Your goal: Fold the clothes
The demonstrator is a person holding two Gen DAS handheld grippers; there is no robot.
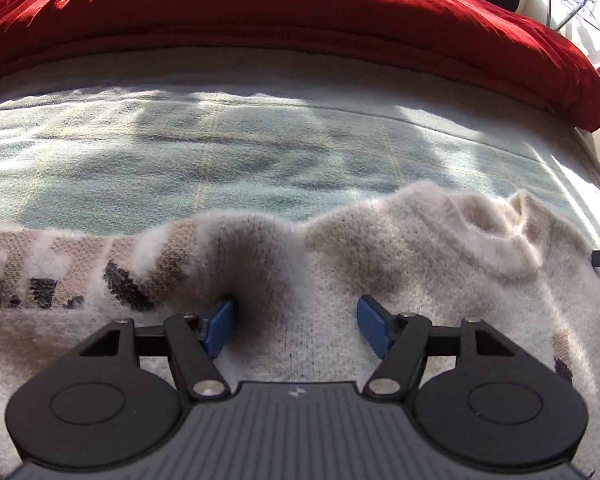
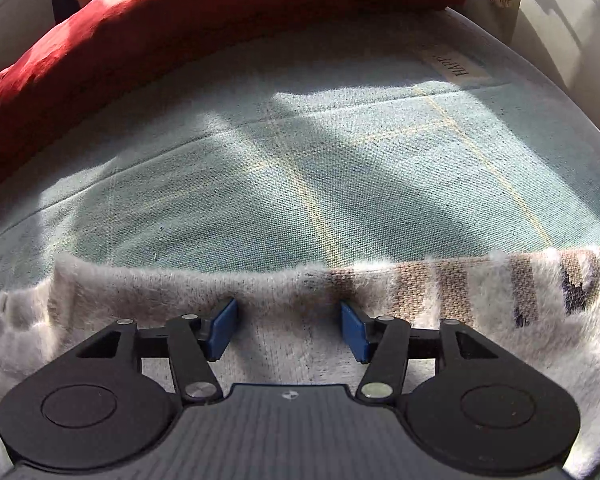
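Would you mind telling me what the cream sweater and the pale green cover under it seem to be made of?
The sweater looks like a brushed wool or mohair-type knit: knit rows show under a fuzzy, hairy halo along its edge. The cover looks like flat-woven cotton or similar, matte, with a fine even weave and thin yellow lines.

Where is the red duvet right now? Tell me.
The red duvet lies bunched across the far side of the bed in both wrist views, beyond the pale green blanket and the fuzzy cream sweater.

A home bedroom: red duvet (image 1: 284, 12) on a blanket-covered bed (image 2: 300, 168)
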